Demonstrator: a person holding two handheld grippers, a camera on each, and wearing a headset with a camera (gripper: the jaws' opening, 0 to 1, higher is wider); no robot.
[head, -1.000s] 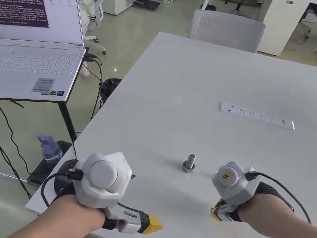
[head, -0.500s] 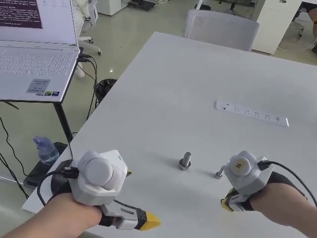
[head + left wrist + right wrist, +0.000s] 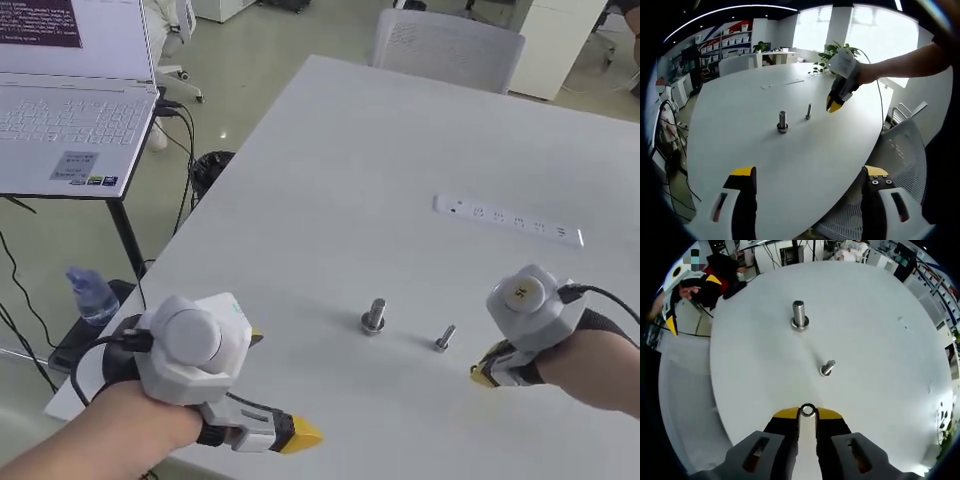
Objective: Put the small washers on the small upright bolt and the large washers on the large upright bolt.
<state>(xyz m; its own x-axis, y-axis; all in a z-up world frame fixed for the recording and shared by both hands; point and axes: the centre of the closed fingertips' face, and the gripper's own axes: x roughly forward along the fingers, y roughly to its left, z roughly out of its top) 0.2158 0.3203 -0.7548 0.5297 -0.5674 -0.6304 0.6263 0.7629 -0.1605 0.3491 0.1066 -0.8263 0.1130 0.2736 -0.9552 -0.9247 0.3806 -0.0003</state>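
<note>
The right gripper (image 3: 808, 414) has its jaws pinched nearly closed on a washer (image 3: 808, 405) at the tips; the small bolt (image 3: 827, 367) stands just ahead, the large bolt (image 3: 799, 315) farther beyond. The left gripper (image 3: 808, 173) gapes wide, holding nothing

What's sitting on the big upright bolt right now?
Nothing on the top of the large bolt. A wider ring circles its foot; bolt head or washer, I cannot tell, and anything under it is covered.

Prob. an office: laptop (image 3: 70, 120), mesh chair (image 3: 445, 45), power strip (image 3: 508, 220), white mtg table (image 3: 330, 190).
</note>
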